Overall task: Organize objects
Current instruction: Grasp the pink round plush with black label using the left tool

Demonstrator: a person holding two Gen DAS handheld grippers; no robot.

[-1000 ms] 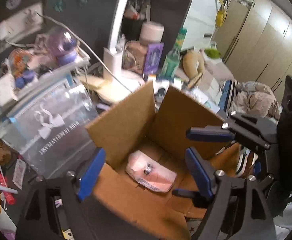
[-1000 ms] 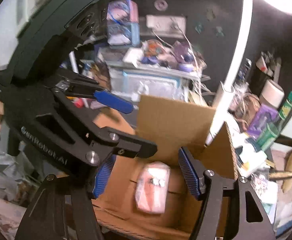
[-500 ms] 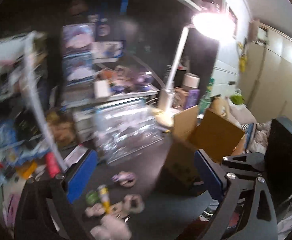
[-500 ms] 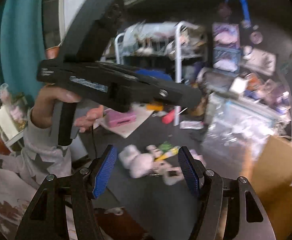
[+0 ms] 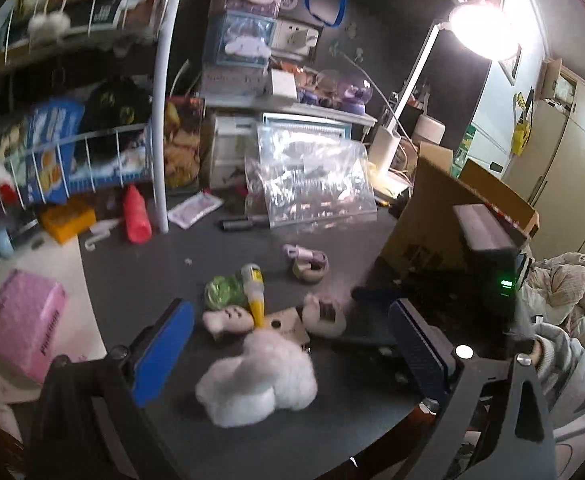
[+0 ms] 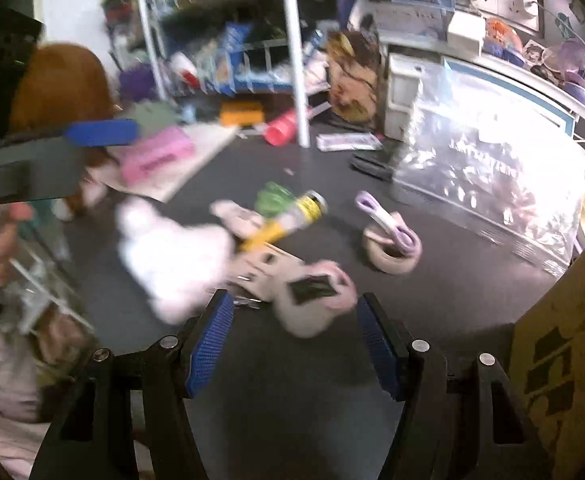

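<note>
A heap of small items lies on the dark table (image 5: 172,264): a white fluffy toy (image 5: 256,380), a yellow tube (image 5: 254,292), a green wad (image 5: 222,290), a pink puff with a dark tag (image 5: 324,314), and a tape roll (image 5: 310,266). My left gripper (image 5: 292,356) hangs open over the white toy, which shows between its pads untouched. My right gripper (image 6: 294,344) is open too. The tagged pink puff (image 6: 312,296) lies just past its tips, not pressed. The white toy (image 6: 172,256) and yellow tube (image 6: 288,216) sit further left. A cardboard box (image 5: 452,220) stands at the right.
A white wire rack (image 5: 160,120) full of packets stands at the back left, with a red bottle (image 5: 136,216) and a pink box (image 5: 20,332) near it. A clear plastic bag (image 5: 312,176) leans behind the heap. A lit desk lamp (image 5: 476,28) stands beyond the box.
Both grippers have swung away from over the cardboard box, leftward and down, to the heap of small items. The left jaws stand wider than before.
</note>
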